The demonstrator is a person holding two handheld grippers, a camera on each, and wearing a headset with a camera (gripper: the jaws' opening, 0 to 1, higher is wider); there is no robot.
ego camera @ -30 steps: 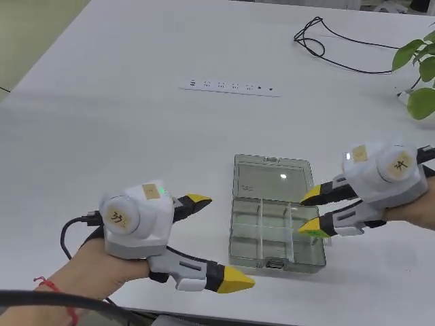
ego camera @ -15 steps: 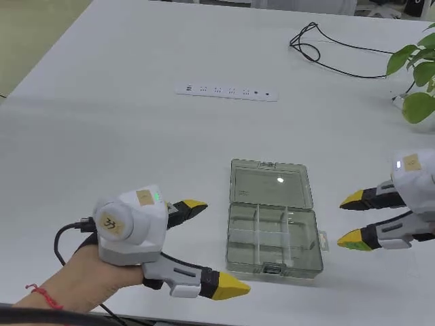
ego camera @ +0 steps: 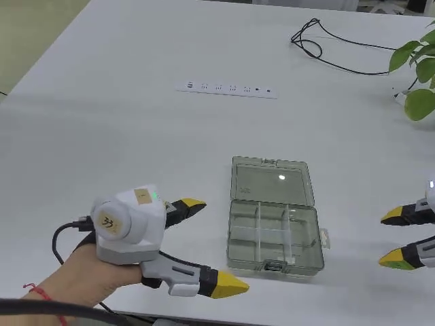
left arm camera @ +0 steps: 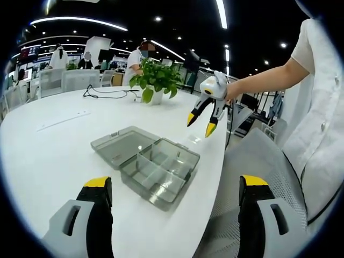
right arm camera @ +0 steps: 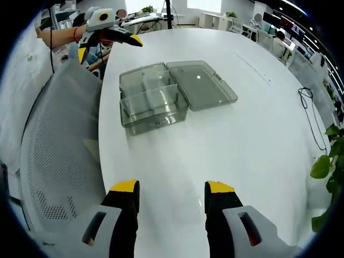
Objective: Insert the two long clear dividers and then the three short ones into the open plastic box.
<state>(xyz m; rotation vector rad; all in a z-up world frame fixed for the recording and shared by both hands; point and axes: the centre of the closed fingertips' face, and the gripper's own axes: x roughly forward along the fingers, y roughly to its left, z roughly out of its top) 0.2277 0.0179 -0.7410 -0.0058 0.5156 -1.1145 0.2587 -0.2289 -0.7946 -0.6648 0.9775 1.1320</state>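
Observation:
The open smoky plastic box [ego camera: 274,234] lies near the table's front edge, its lid [ego camera: 272,180] laid flat behind it. Clear dividers [ego camera: 259,225] stand inside and split it into compartments; the box [left arm camera: 160,170] and the box [right arm camera: 152,102] look the same from both gripper views. My left gripper [ego camera: 211,246] hovers left of the box, jaws wide apart, nothing held. My right gripper [ego camera: 395,236] is at the far right edge, well off the box, open and empty. The right gripper [left arm camera: 200,122] and the left gripper [right arm camera: 110,43] each appear in the other's view.
A white power strip [ego camera: 228,89] lies at mid table. A black cable [ego camera: 340,51] loops at the far right, beside a green potted plant [ego camera: 416,71]. A mesh office chair [right arm camera: 54,161] stands by the table edge. People sit at desks in the background.
My right gripper has drawn back from over the box's right side to the far right edge of the head view. The left gripper has barely moved.

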